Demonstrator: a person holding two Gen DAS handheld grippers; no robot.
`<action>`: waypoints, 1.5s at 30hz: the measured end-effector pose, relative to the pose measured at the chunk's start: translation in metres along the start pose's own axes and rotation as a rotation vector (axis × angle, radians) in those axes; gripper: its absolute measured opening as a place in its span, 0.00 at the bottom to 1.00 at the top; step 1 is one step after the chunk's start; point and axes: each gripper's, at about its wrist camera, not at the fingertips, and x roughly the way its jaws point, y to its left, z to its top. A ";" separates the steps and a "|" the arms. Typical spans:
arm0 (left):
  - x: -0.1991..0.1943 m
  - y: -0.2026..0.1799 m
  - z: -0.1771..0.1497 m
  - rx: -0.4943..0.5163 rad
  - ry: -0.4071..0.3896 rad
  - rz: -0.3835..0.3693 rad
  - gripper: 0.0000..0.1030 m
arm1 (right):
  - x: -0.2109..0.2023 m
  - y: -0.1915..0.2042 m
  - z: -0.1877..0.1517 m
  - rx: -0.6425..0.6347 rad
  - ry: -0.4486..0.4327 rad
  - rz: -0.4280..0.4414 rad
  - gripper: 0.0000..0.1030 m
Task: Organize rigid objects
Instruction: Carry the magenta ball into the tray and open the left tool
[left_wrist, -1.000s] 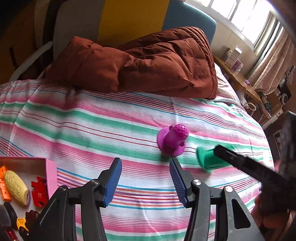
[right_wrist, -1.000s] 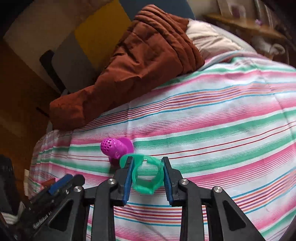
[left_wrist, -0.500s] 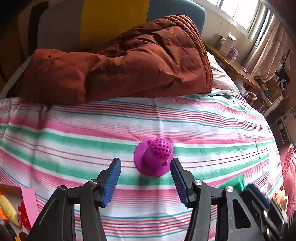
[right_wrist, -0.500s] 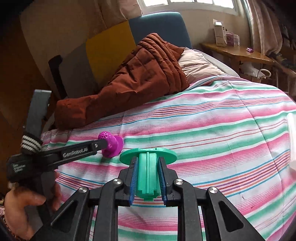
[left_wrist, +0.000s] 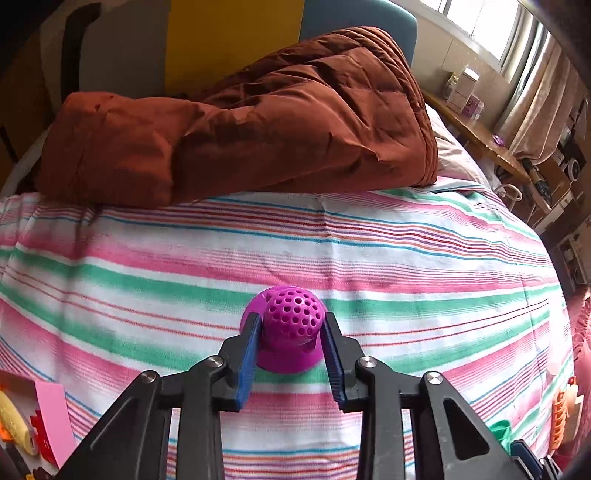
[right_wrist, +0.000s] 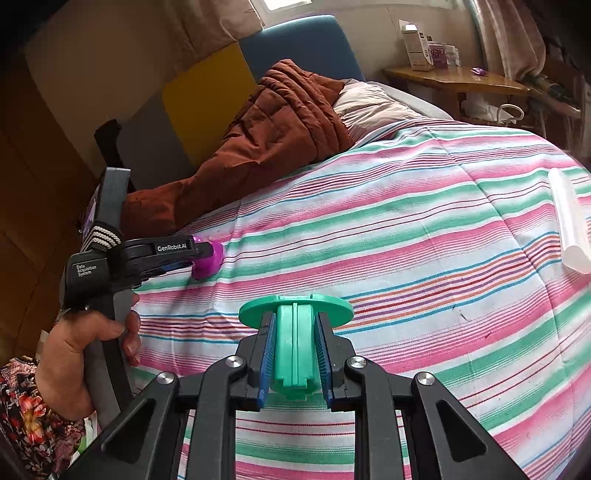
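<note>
Hand (right_wrist: 79, 354) at nine o'clock tilts your left gripper (left_wrist: 290, 334) down, jaws just closed on purple perforated plastic piece (left_wrist: 291, 325); lettering reads "GenRobot.AI"; right gripper (right_wrist: 295, 354) clamps green flanged plastic piece (right_wrist: 295, 332)

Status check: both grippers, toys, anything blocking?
Left gripper just closed on purple toy, still on bedspread. Right gripper holds green toy, lifted. Nothing blocking.
</note>
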 end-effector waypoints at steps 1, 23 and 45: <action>-0.004 0.003 -0.003 -0.011 0.000 -0.011 0.32 | -0.001 0.001 -0.003 0.005 0.001 0.006 0.21; -0.159 0.031 -0.139 0.002 -0.078 -0.255 0.31 | -0.037 0.028 -0.051 0.002 0.002 0.019 0.21; -0.175 0.146 -0.218 -0.082 0.013 -0.047 0.32 | -0.054 0.064 -0.064 -0.040 0.014 0.058 0.21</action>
